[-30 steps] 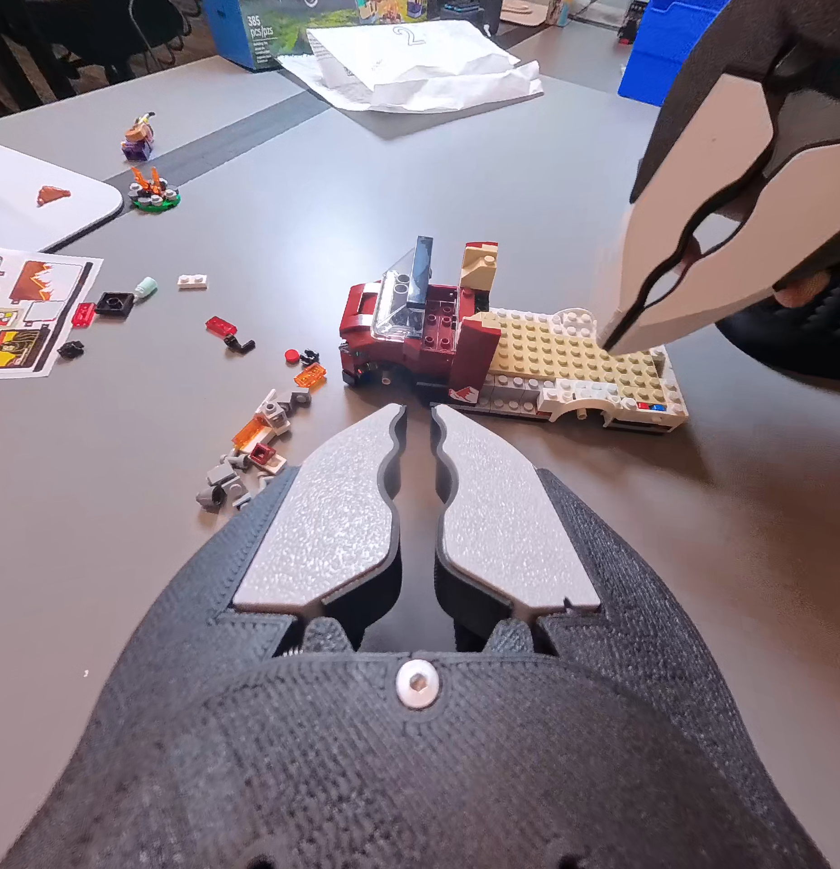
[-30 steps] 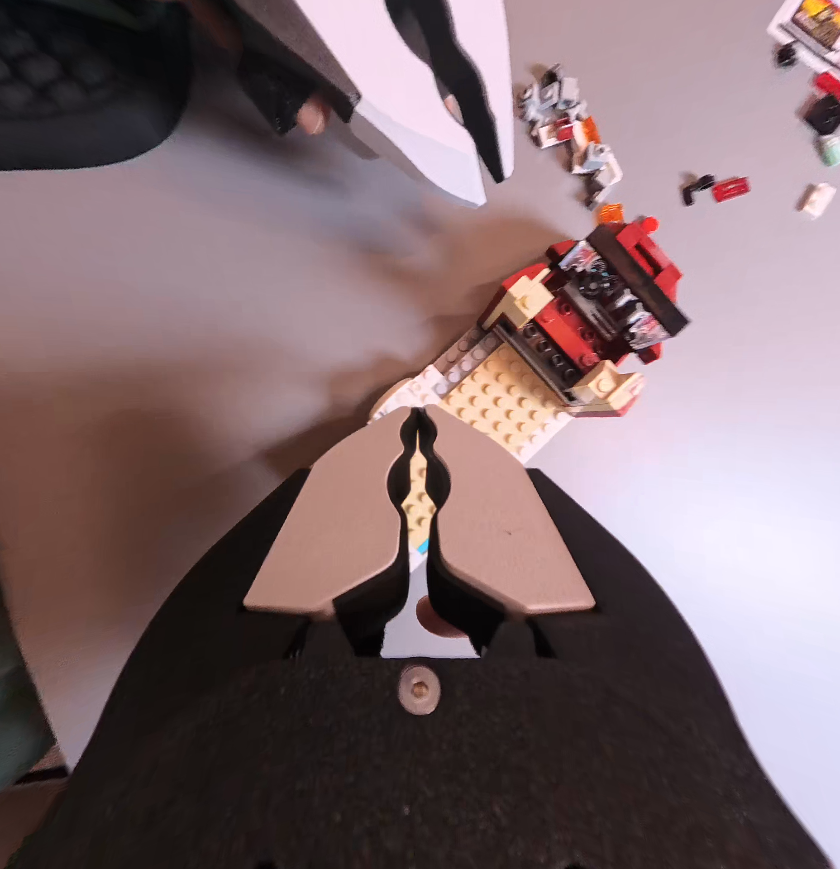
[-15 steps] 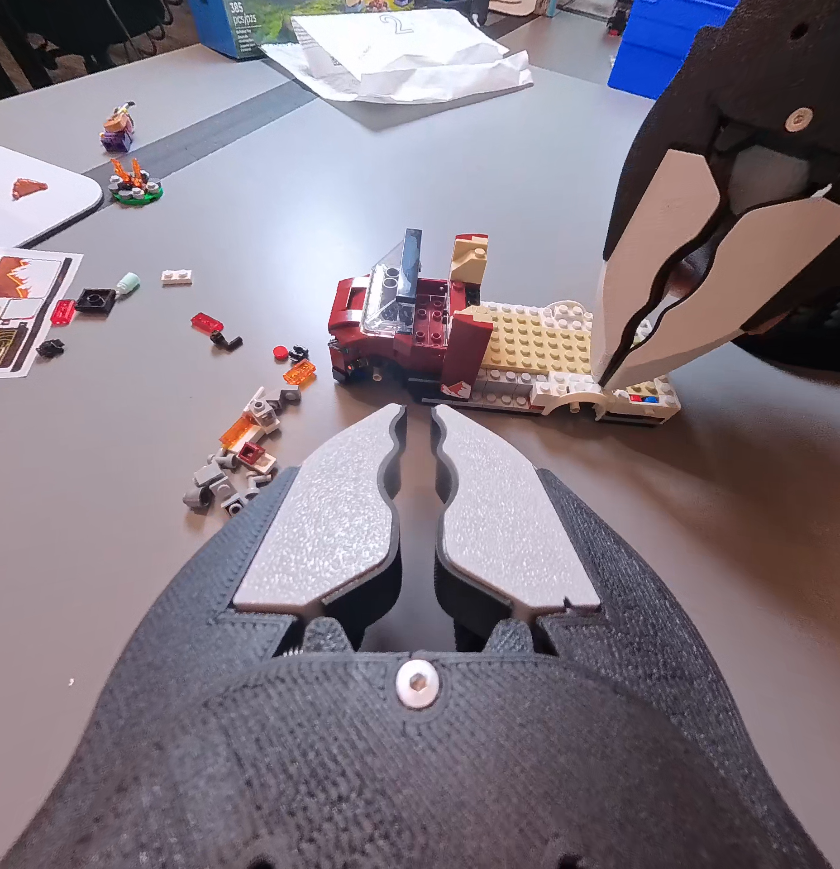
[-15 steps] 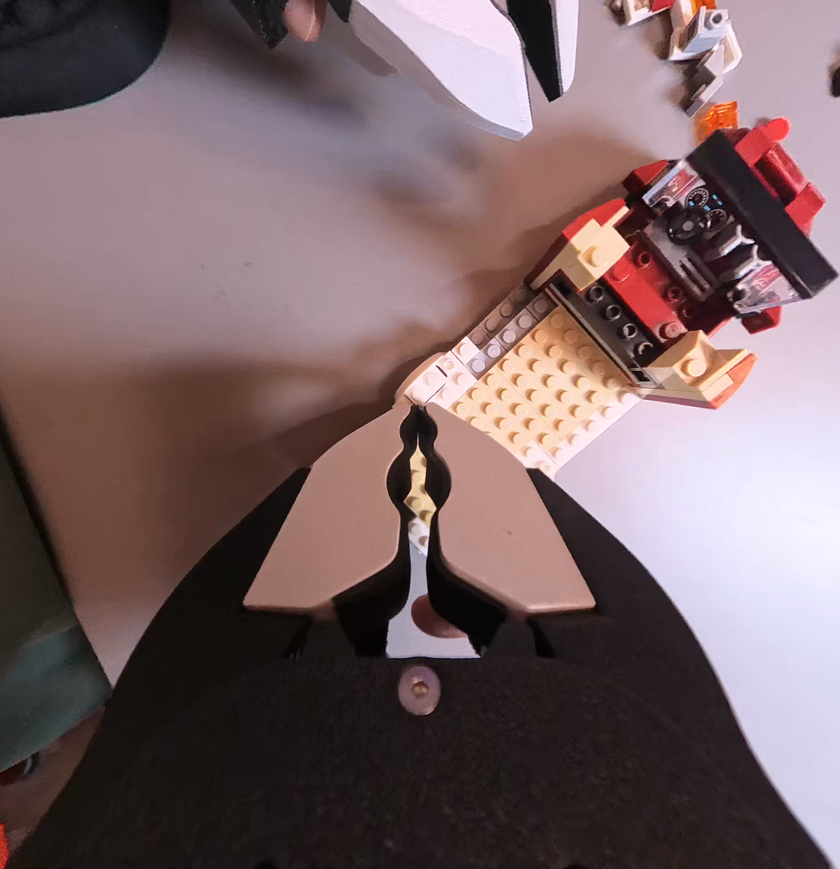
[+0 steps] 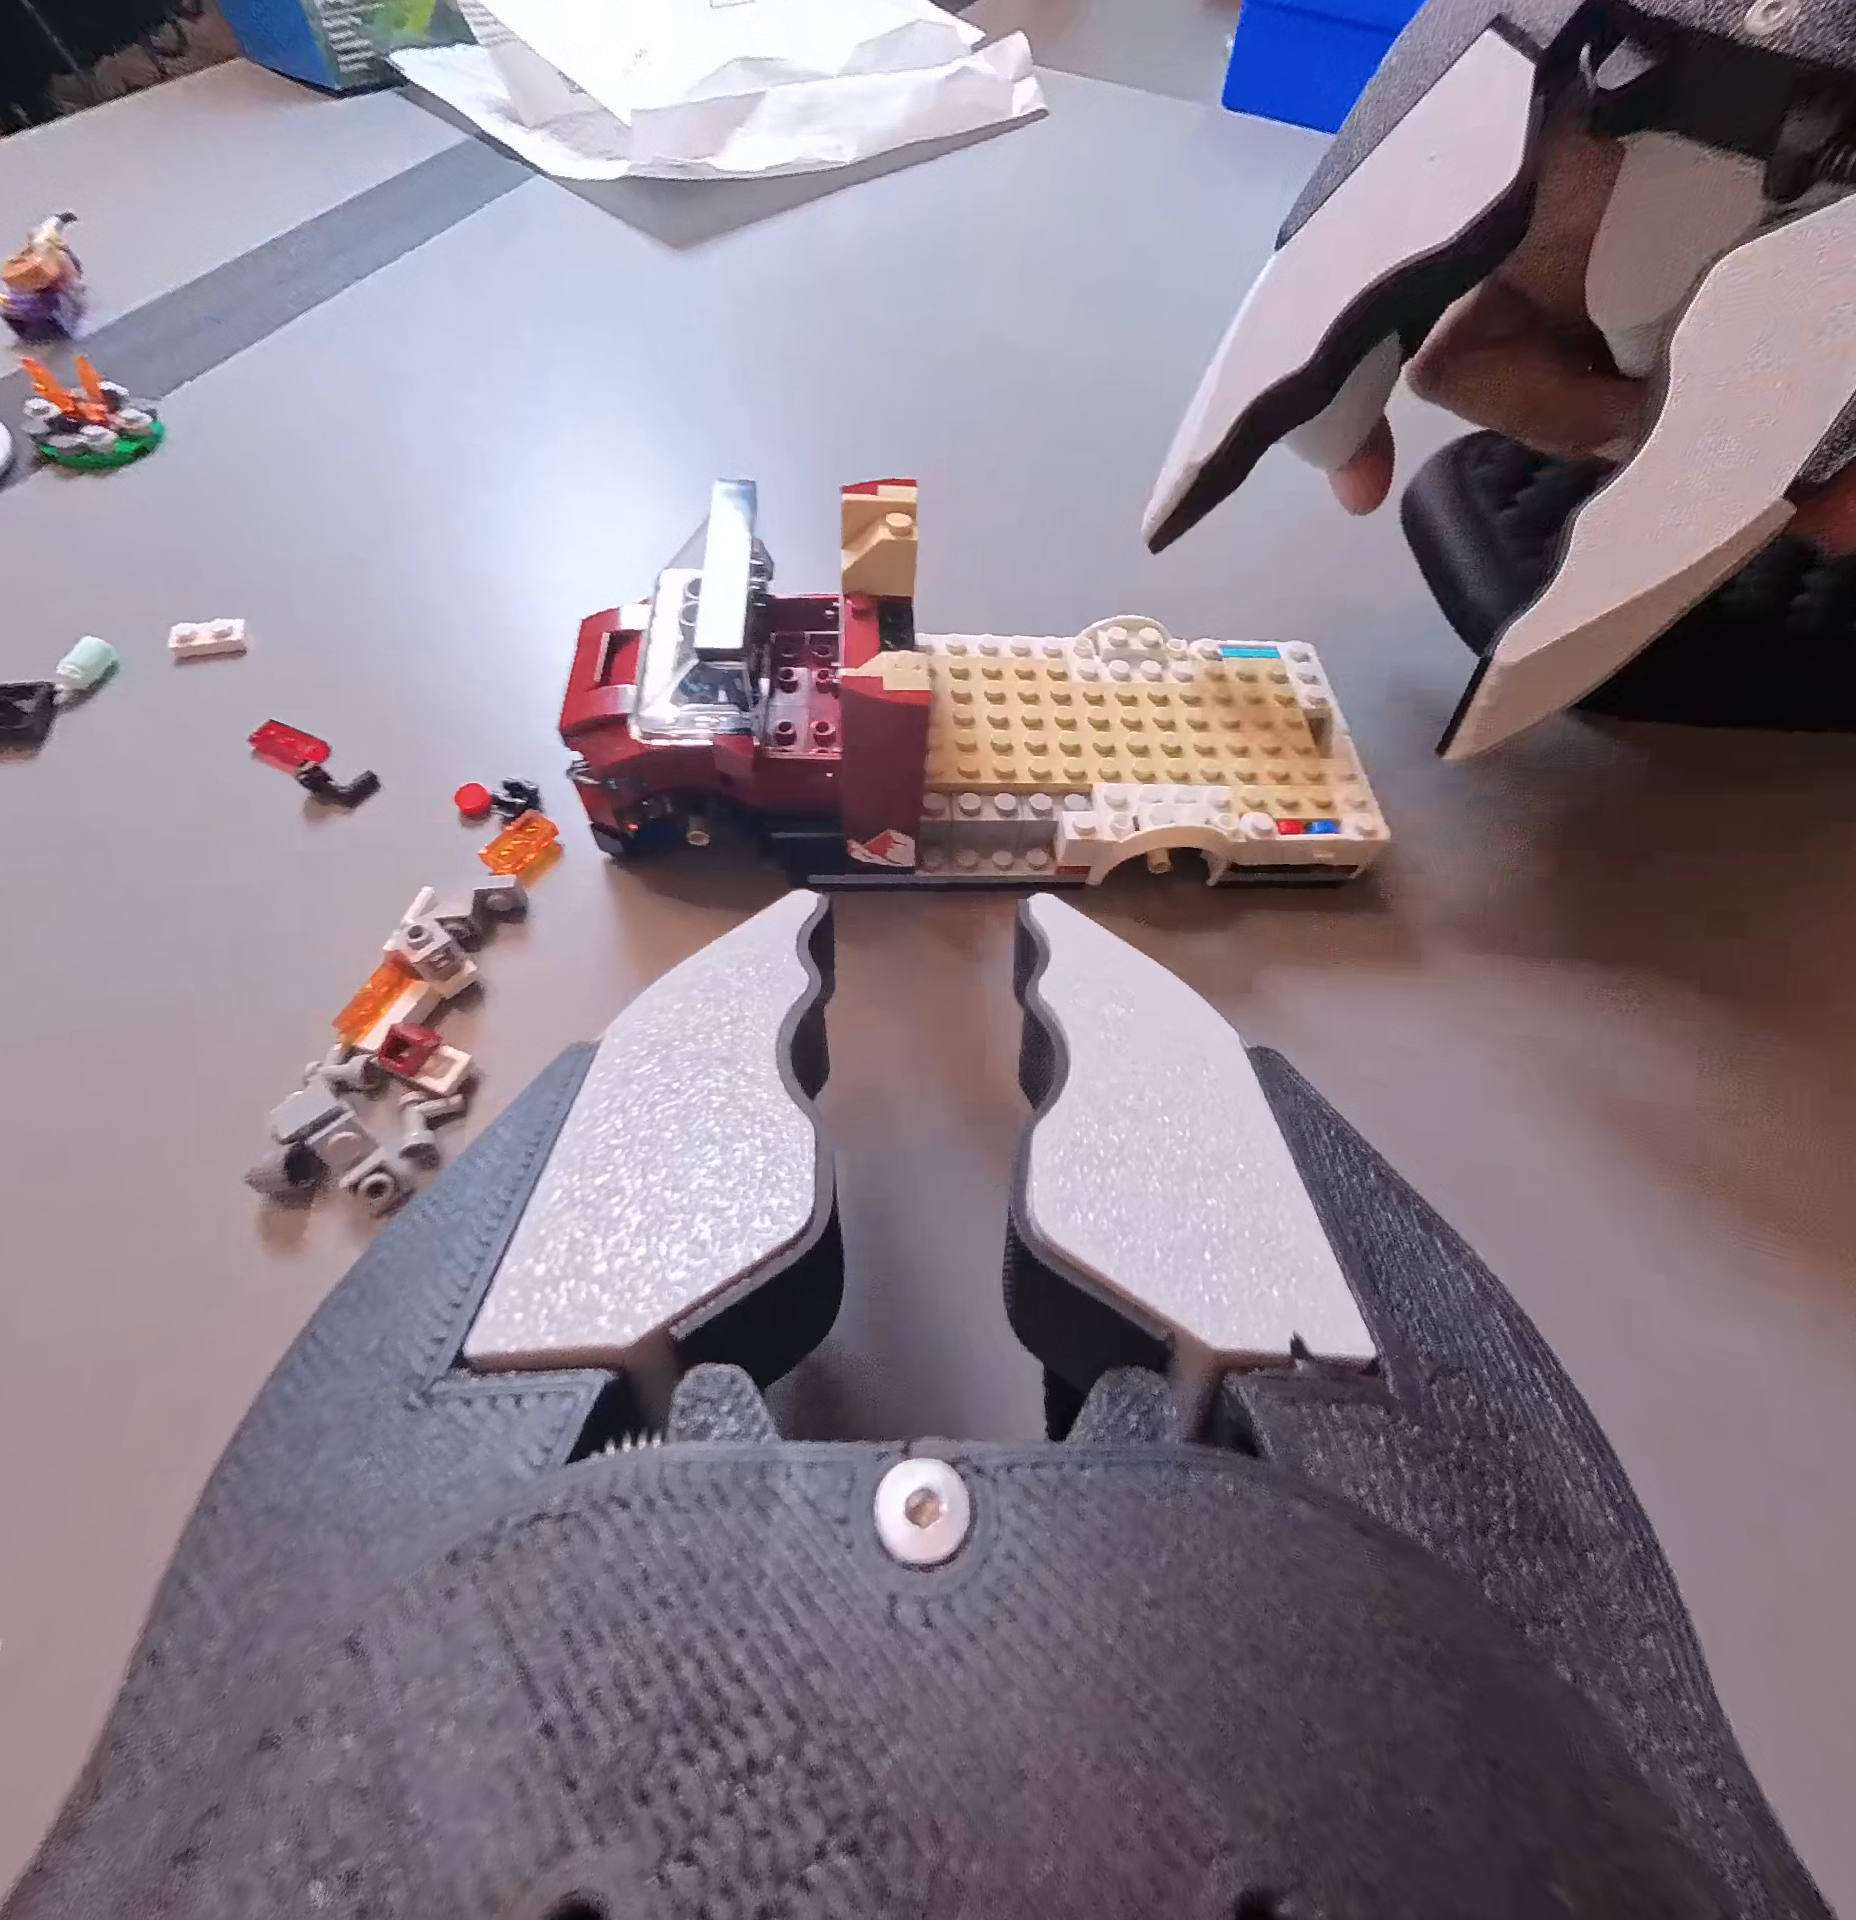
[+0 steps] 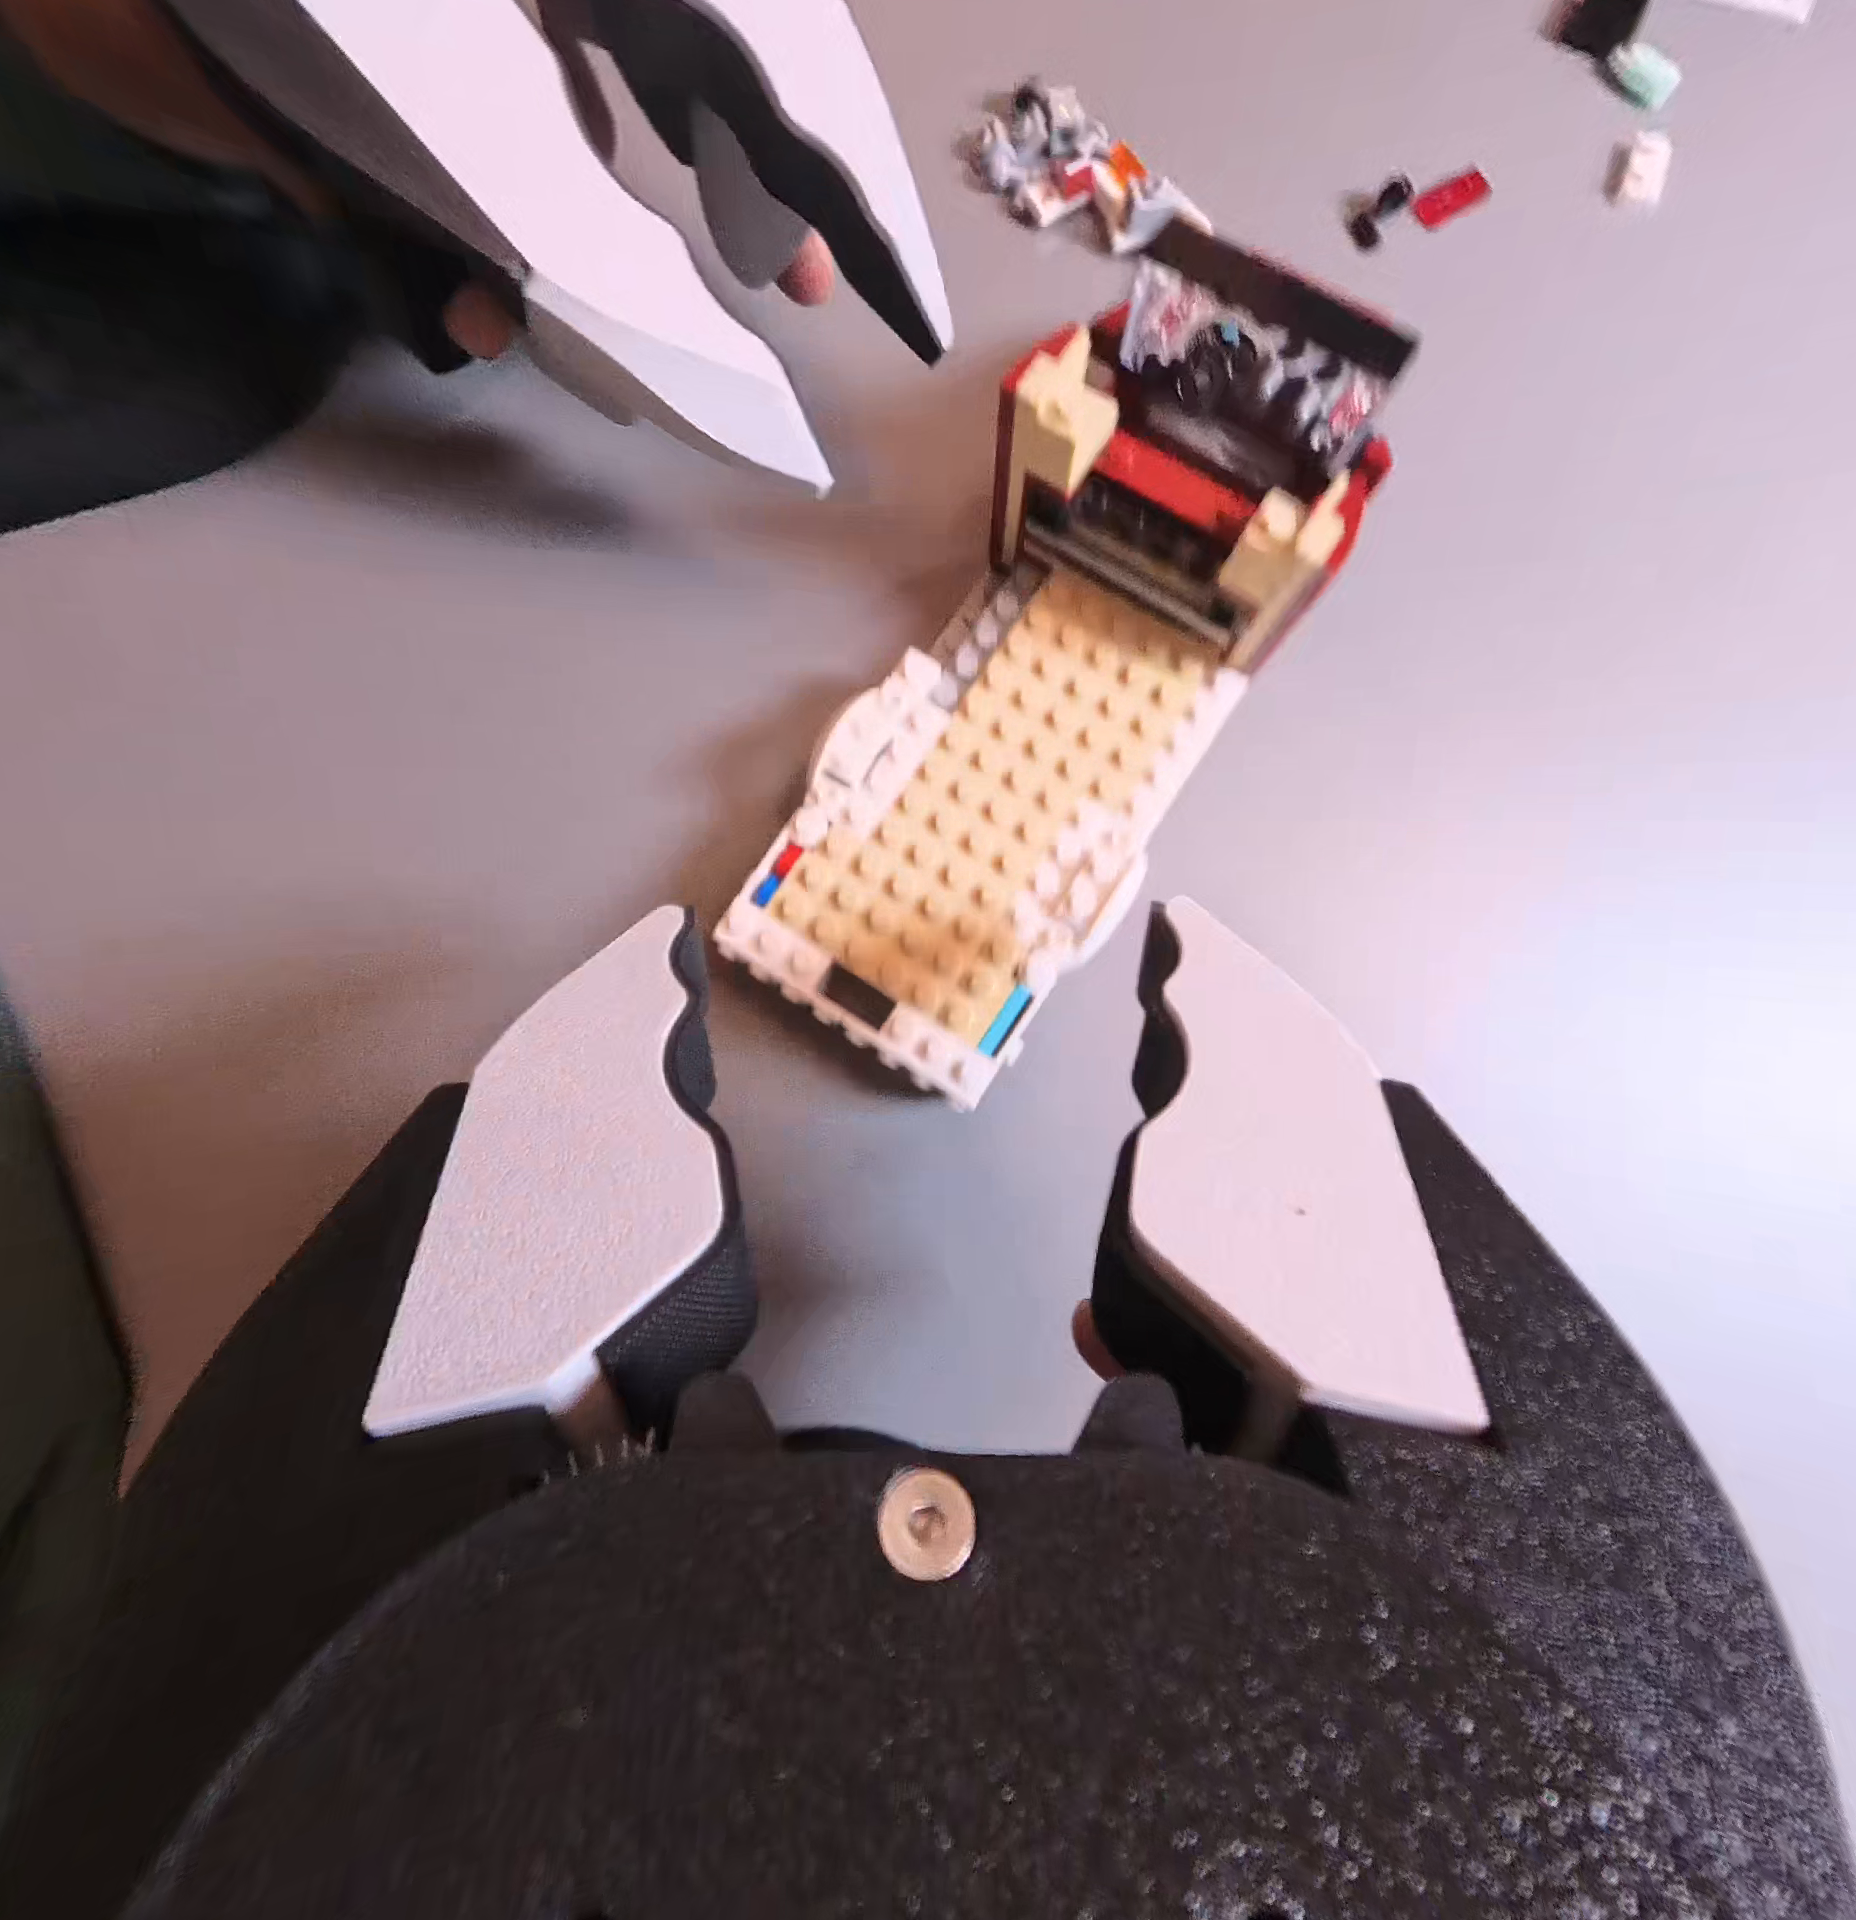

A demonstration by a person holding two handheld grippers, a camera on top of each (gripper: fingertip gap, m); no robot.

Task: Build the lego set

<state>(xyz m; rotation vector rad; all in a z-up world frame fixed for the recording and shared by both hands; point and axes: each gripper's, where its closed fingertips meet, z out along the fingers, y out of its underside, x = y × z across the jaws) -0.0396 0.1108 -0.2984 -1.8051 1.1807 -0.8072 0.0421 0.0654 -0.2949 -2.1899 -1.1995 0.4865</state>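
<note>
The partly built lego truck [image 5: 1007, 727], with a dark red cab and a tan studded bed, stands on the grey table [image 5: 695, 364]. It also shows in the right wrist view [image 6: 1017, 790]. My left gripper [image 5: 921, 909] is open and empty, just in front of the truck's side. My right gripper [image 6: 919, 914] is open wide and empty, just behind the truck's rear edge; in the left wrist view [image 5: 1303, 644] it hovers above and behind the rear. A small light-blue piece [image 6: 1002, 1018] sits on the rear corner of the bed.
Loose grey, orange and red pieces [image 5: 384, 1039] lie left of the truck, with a red plate [image 5: 288, 743] and a white plate [image 5: 207, 636] farther left. A small campfire build [image 5: 93, 426], a minifigure [image 5: 39, 275], a white paper bag [image 5: 737, 73] and a blue bin [image 5: 1308, 52] stand farther back. My right fingertips sit around 11 cm from my left ones. The red plate [image 5: 288, 743] is closer to my left gripper, around 15 cm from its tips; the right tips are 20 cm off. My right wrist view [image 6: 1460, 189] looks at it from another angle.
My right gripper was shut with its tips on the truck's rear; it has opened wide and drawn back off the bed. My left gripper has opened wider. The truck stays on the table.
</note>
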